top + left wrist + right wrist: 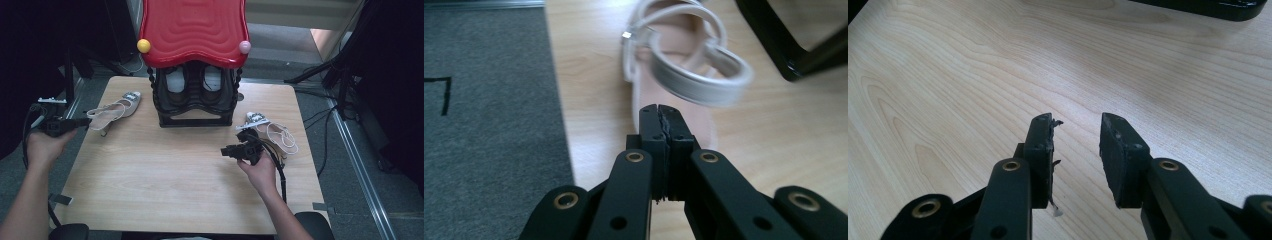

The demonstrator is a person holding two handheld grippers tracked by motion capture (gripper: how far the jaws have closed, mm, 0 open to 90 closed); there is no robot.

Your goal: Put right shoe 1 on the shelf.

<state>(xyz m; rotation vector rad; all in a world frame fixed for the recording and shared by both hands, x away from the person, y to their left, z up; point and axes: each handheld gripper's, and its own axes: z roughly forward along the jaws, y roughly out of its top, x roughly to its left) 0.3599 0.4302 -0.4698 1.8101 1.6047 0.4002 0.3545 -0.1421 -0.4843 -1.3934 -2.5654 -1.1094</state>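
Left sandal [684, 75]: just ahead of clenched, empty left tool [663, 112] (right tool [1075, 125] released, idle); approach step, next needs reopening to grasp.

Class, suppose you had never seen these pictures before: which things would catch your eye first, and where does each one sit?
First comes the glossy red wavy top of the black shoe rack at the table's far middle, with a yellow ball and a pink ball at its corners. Next, two pale strappy sandals: the left sandal beside the rack, the right sandal opposite. The left gripper, jaws shut, points at the left sandal.
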